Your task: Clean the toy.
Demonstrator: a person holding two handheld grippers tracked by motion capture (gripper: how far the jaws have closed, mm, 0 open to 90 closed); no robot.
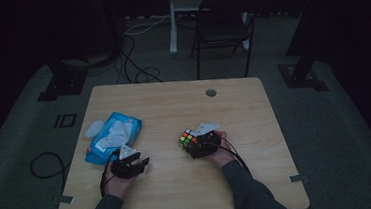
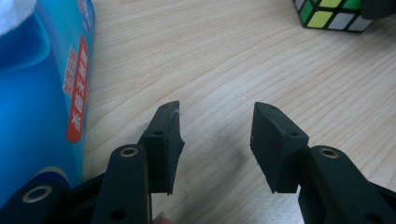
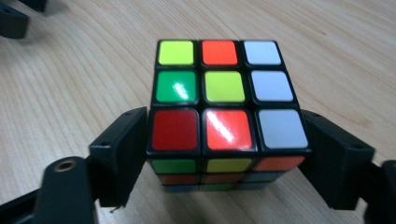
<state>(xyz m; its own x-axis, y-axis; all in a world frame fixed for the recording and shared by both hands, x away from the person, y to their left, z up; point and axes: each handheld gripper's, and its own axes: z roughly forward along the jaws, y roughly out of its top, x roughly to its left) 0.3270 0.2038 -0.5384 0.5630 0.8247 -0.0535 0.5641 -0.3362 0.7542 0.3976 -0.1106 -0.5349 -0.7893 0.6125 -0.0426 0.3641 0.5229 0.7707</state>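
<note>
A Rubik's cube (image 1: pixel 188 138) stands on the wooden table (image 1: pixel 173 100), right of centre. In the right gripper view the cube (image 3: pixel 224 84) shows a top face of red, orange, yellow, green and white squares. My right gripper (image 3: pixel 224 135) has one jaw against each side of the cube's near row, shut on it; from above this gripper (image 1: pixel 199 146) sits just behind the cube. My left gripper (image 1: pixel 140 163) rests lower left, beside a blue wipes pack (image 1: pixel 113 135). Its jaws (image 2: pixel 215 121) stand open over bare wood, with the pack (image 2: pixel 37 93) to the left and the cube (image 2: pixel 334 14) far off.
A white lid (image 1: pixel 94 128) lies by the pack's left end. A round cable hole (image 1: pixel 211 92) sits near the table's far edge. Beyond the table stand a dark folding chair (image 1: pixel 222 26) and loose floor cables (image 1: pixel 135 63).
</note>
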